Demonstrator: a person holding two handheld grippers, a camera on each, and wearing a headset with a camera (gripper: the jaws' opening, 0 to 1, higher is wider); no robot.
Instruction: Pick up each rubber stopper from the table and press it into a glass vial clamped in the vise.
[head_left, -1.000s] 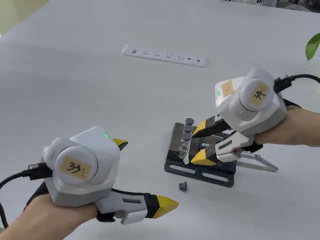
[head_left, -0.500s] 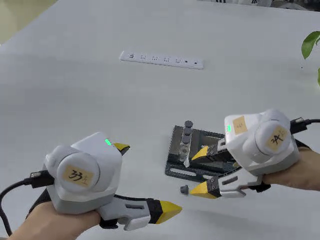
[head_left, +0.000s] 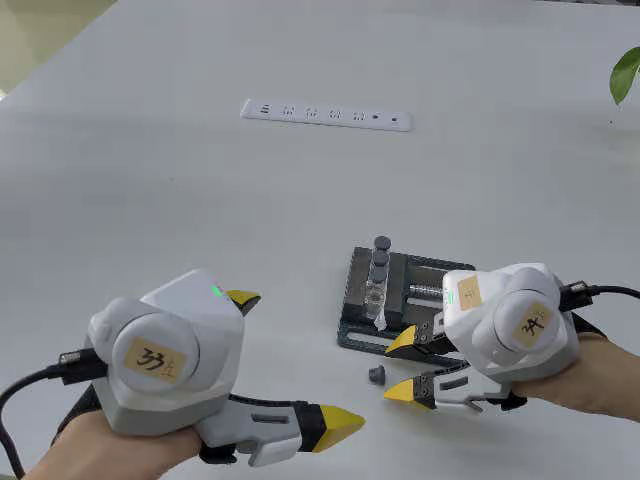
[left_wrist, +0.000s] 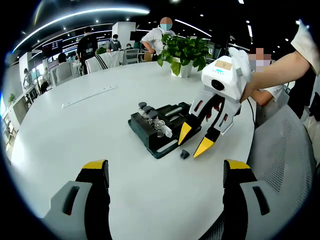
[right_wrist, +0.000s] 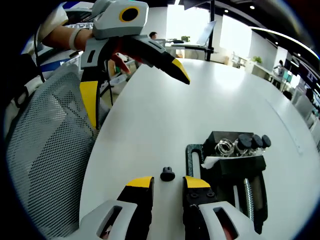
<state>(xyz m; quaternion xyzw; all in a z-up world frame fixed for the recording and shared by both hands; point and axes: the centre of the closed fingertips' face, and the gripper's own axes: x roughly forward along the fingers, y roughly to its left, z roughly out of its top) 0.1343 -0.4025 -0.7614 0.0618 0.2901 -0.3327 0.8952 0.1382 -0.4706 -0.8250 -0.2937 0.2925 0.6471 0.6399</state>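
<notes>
A small dark rubber stopper (head_left: 377, 375) lies on the white table just in front of the black vise (head_left: 355, 290). The vise clamps a row of glass vials (head_left: 379, 262); three carry dark stoppers, and the nearest vial (right_wrist: 222, 146) is unstoppered. My right gripper (head_left: 398, 367) is low over the table, open, its yellow tips on either side of the stopper (right_wrist: 167, 174) and a little short of it. At the lower left my left gripper (head_left: 295, 362) is held wide open with nothing in it, and the stopper (left_wrist: 184, 154) and vise (left_wrist: 150, 132) are ahead of it.
A white power strip (head_left: 325, 114) lies far back on the table. A green leaf (head_left: 625, 75) pokes in at the right edge. The vise's screw handle (right_wrist: 250, 192) sticks out toward the right hand. A mesh chair (right_wrist: 45, 150) stands beside the table.
My right gripper has come off the vise and dropped toward me to the table, ending with its tips around the loose stopper. The left gripper has hardly moved.
</notes>
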